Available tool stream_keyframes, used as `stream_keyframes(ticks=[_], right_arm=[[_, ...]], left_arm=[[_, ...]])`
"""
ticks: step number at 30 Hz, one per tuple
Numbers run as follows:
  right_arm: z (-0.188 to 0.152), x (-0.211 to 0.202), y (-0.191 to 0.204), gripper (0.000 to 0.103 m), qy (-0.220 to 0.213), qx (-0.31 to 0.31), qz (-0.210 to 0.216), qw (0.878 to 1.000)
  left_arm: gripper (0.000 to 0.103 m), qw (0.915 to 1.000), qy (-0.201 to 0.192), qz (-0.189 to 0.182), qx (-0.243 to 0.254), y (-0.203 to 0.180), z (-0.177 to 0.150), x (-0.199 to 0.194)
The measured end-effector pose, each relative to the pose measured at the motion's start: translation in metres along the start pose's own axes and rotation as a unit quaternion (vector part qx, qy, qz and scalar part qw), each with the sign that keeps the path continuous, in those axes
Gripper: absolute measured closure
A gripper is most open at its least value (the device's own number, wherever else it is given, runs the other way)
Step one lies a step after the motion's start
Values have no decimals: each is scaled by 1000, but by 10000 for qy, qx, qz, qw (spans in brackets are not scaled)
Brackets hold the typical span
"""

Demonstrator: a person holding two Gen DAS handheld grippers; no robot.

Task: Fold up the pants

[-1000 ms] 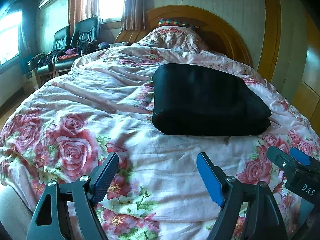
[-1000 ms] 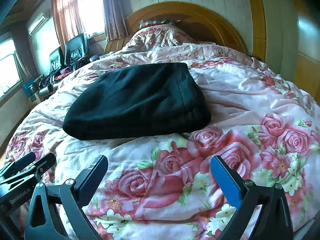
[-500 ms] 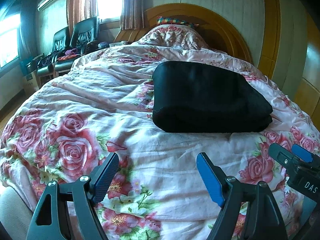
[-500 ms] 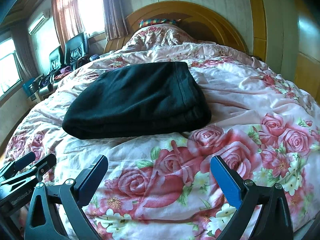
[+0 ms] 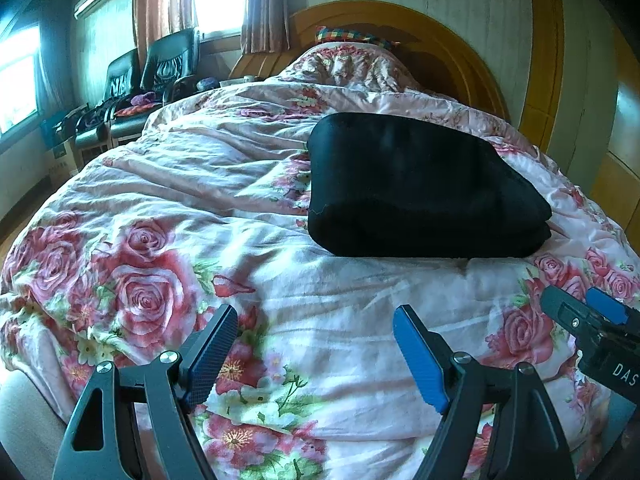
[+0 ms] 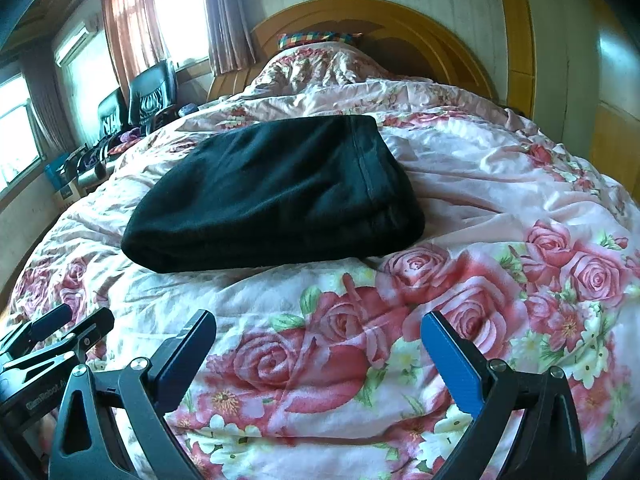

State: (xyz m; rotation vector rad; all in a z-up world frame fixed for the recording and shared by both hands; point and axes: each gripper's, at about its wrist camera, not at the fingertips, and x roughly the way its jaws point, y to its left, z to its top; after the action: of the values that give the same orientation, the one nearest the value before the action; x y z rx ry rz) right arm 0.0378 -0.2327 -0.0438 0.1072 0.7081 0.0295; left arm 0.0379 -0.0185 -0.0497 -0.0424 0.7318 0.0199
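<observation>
Jaws spread empty, pants (image 6: 272, 196) seemingly folded

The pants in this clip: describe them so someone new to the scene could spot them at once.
A bed with a curved wooden headboard fills the room, covered by a pink rose-print quilt. On the quilt lie the pants, folded into a thick, flat bundle. It is the only plain black thing on the flowered bedding.

Rose-print quilt (image 5: 248, 208) covering bed; curved wooden headboard (image 6: 400, 28) at its far end; checked pillow (image 6: 316, 38) against headboard; black armchairs (image 5: 160, 68) left of bed; curtained window (image 6: 176, 12) behind them.
</observation>
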Motion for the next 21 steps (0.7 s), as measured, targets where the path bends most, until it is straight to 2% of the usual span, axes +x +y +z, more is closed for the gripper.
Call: stream_keyframes(ticks=[21], right_arm=[[-1, 4, -2, 0, 81, 35, 5, 10000]], left_arm=[[22, 9997, 211, 3, -76, 3, -2, 10]])
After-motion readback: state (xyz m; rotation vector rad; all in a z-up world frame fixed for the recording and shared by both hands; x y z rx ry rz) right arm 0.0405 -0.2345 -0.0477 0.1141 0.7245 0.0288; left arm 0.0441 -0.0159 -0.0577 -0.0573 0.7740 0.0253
